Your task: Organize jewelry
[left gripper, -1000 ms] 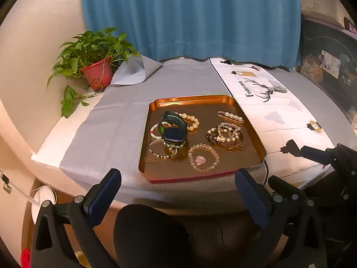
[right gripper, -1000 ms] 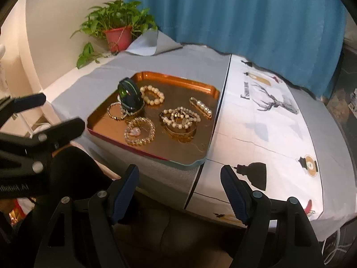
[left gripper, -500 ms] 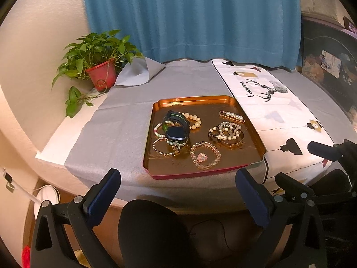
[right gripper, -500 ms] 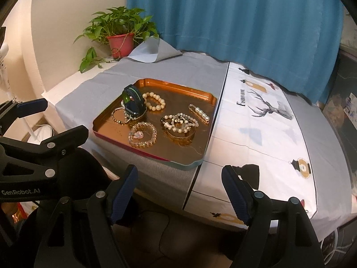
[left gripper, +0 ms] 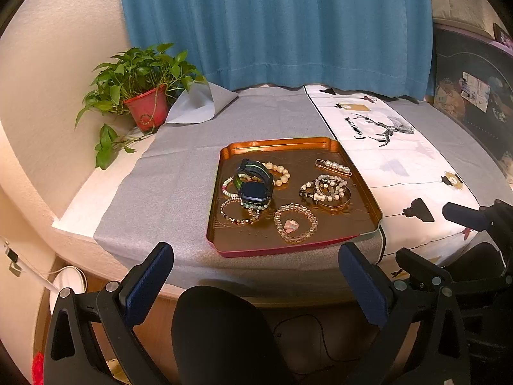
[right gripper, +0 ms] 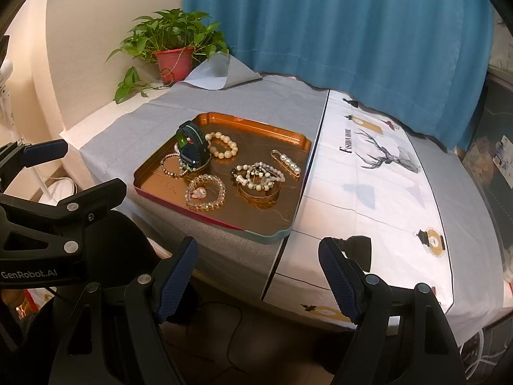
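Bracelets, a black smartwatch [left gripper: 255, 183] and a pearl hair clip [left gripper: 332, 166] crowd a copper tray [left gripper: 224, 157] near the front edge of the grey-clothed table [left gripper: 179, 160]. The left gripper [left gripper: 256, 284] and right gripper [right gripper: 256, 276] hang short of the table, jaws wide apart and empty. The watch sits on overlapping bead strands, so lifting it could likely drag them along; the clear crystal bracelet [right gripper: 205, 192] may roll from smooth pads
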Available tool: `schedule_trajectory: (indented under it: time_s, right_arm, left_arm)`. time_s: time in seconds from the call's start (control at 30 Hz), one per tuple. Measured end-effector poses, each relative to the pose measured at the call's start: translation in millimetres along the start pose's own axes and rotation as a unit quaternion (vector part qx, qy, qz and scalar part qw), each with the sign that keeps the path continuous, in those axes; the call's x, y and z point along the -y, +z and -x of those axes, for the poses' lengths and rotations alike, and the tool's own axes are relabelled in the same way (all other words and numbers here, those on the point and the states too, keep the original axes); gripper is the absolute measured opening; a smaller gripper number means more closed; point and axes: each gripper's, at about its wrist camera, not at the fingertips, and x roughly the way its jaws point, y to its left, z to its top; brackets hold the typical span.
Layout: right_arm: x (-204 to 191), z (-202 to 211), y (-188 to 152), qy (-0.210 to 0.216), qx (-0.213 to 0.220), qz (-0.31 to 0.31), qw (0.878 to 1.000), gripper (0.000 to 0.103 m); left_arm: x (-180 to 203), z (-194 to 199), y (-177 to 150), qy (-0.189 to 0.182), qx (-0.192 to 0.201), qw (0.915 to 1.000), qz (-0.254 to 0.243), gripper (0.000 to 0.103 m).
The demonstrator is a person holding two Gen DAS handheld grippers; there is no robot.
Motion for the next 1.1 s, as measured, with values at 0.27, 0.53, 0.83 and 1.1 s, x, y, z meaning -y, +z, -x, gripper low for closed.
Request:
schedule_trajectory:
  time_s: [0.27,0.53,0.83,1.1]
  right_arm:
    - [0.6,0.7,-0.1,-0.001,0.0,-0.001,1.0,0.078]
    - [0.6,0.3,0.0,-0.001,0.0,0.0,1.0,0.078]
    - [0.0,0.3,-0.1,-0.001,0.0,0.0,1.0,0.078]
    - [3.4,2.1,-1.8,0.002,-0.002,0.0,1.0,0.078]
  left_arm:
    - [0.3,0.4,-0.1,0.001,-0.001,1.0,0.0,0.103]
    - [1.0,-0.4,-0.4,0.001,-0.001,1.0,0.0,0.103]
    - [0.8,0.0,-1.9,0.001,-0.002,1.0,0.002,0.103]
    - [-4.2,-0.5,-8.7,-0.003,-0.006,1.0,0.007,0.103]
